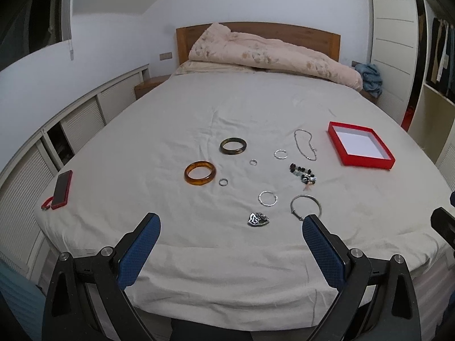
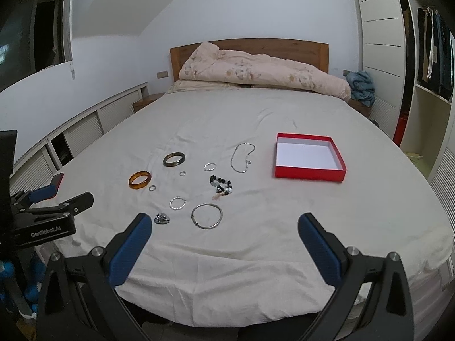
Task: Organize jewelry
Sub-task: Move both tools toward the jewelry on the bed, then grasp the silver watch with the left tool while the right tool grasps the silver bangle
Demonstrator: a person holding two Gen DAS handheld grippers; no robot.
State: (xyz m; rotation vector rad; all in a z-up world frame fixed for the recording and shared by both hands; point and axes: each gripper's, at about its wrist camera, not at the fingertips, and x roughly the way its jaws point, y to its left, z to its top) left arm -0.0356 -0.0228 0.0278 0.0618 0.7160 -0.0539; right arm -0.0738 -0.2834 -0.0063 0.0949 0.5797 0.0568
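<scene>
Jewelry lies spread on a white bed sheet point(image 1: 142, 130). An amber bangle point(image 1: 199, 172) and a dark green bangle point(image 1: 233, 146) lie at the left. A silver chain point(image 1: 305, 147), a black bead bracelet point(image 1: 303, 174), a silver bangle point(image 1: 305, 206), a silver hoop point(image 1: 267, 198), small rings and a dark brooch point(image 1: 257, 218) lie to the right. An open red box point(image 1: 360, 147) with a white inside sits at the far right; it also shows in the right wrist view point(image 2: 310, 172). My left gripper point(image 1: 230, 224) is open and empty above the bed's near edge. My right gripper point(image 2: 224, 224) is open and empty too.
A red phone point(image 1: 62, 189) lies at the bed's left edge. A folded pink duvet point(image 1: 270, 54) lies against the wooden headboard. White cabinets run along the left wall and a wardrobe point(image 2: 426, 85) stands at the right. The left gripper's body shows in the right wrist view point(image 2: 51, 213).
</scene>
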